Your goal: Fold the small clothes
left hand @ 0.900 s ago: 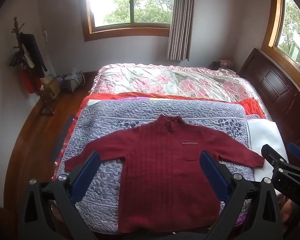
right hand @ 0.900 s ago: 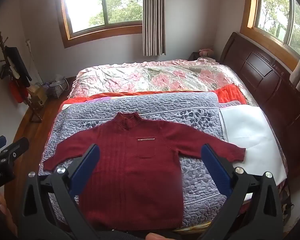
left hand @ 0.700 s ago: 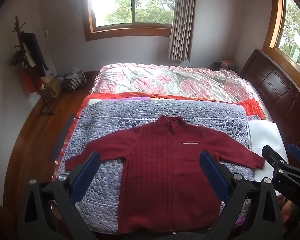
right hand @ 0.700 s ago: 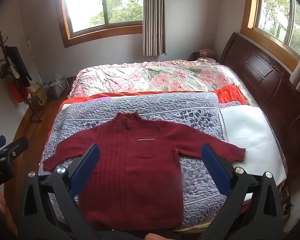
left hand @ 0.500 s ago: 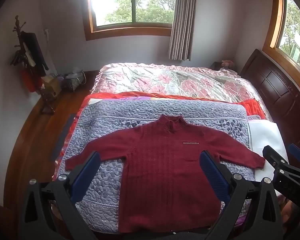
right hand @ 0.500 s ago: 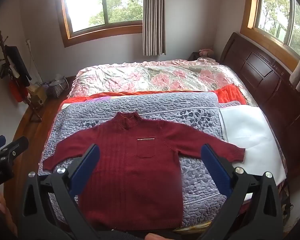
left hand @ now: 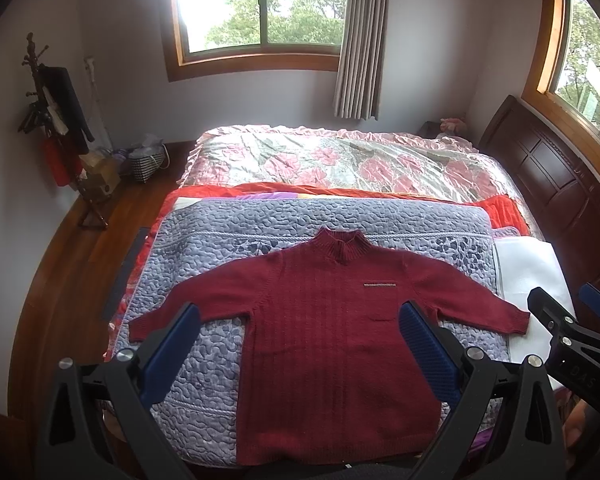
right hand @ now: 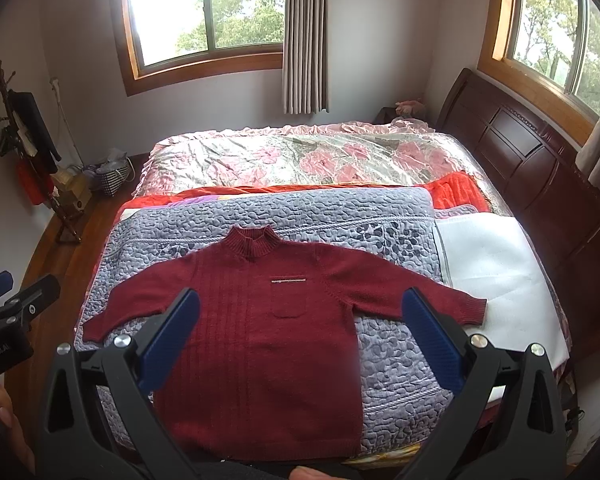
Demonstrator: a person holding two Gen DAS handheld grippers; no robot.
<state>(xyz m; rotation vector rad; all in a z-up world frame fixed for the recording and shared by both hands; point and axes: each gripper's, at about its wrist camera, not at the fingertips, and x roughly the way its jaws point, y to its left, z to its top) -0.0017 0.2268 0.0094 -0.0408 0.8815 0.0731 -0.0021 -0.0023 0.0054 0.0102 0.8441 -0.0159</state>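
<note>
Left tool (left hand: 298, 346) and right tool (right hand: 300, 340): held wide apart, empty | sweater (left hand: 332, 344): spread flat | risk: quilt (left hand: 204, 352) may be pinched along with a sleeve.

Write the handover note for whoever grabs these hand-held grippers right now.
Left hand-held gripper: open, empty, held above the sweater.
Right hand-held gripper: open, empty, also held above it.
Sweater: dark red, spread flat and face up on the grey quilt at the near edge of the bed, both sleeves out to the sides, collar towards the far side.
Done: laid out only.
Left: every fold, sleeves and body.
</note>
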